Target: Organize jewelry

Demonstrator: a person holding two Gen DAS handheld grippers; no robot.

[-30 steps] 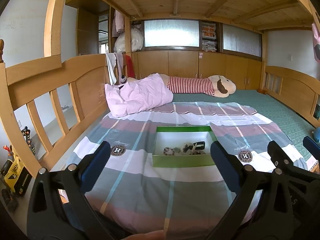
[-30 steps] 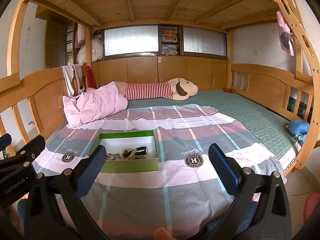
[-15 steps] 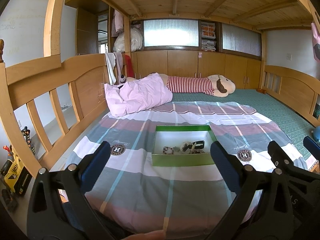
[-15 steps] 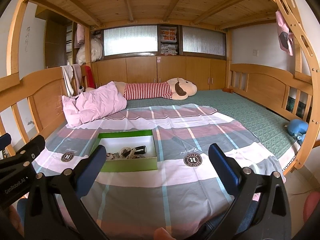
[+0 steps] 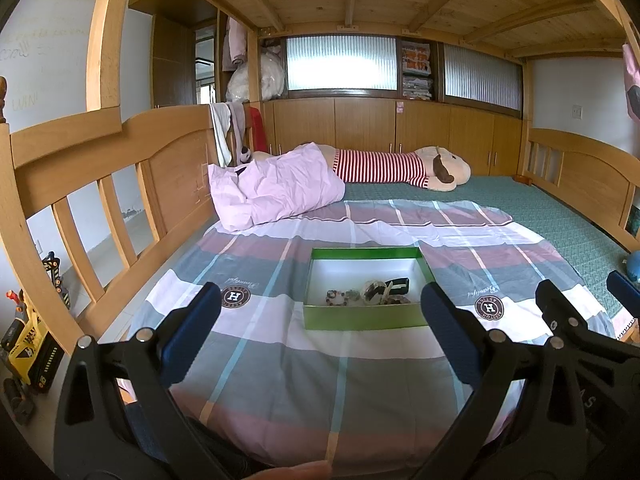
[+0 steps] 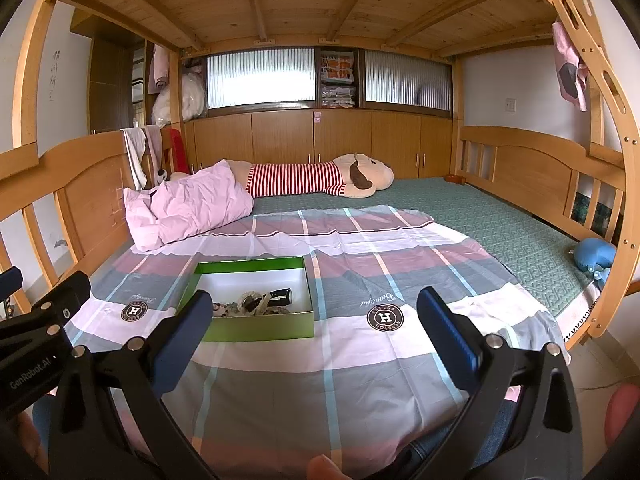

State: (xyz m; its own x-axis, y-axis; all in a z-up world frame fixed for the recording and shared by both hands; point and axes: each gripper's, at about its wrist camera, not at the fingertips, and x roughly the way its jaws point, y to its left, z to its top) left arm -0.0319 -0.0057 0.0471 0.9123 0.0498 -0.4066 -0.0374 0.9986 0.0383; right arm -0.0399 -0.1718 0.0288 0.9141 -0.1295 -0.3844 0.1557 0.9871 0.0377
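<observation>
The jewelry [image 5: 368, 295] heaped in the green box [image 5: 364, 317] is too small to identify.

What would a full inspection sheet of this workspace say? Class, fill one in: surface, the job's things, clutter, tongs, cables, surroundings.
Surface: plaid sheet spread over a green mattress.
Job's things: green box on the sheet, open-topped, holding a jumble of jewelry along its near side; single pieces hard to tell apart.
Clutter: pink pillow, striped plush toy, blue toy.
Tongs: left tongs open, empty, short of the box; right tongs open, empty.
Cables: nothing seen.
Surroundings: wooden bed rails, wooden cabinets, toy truck on the floor.
</observation>
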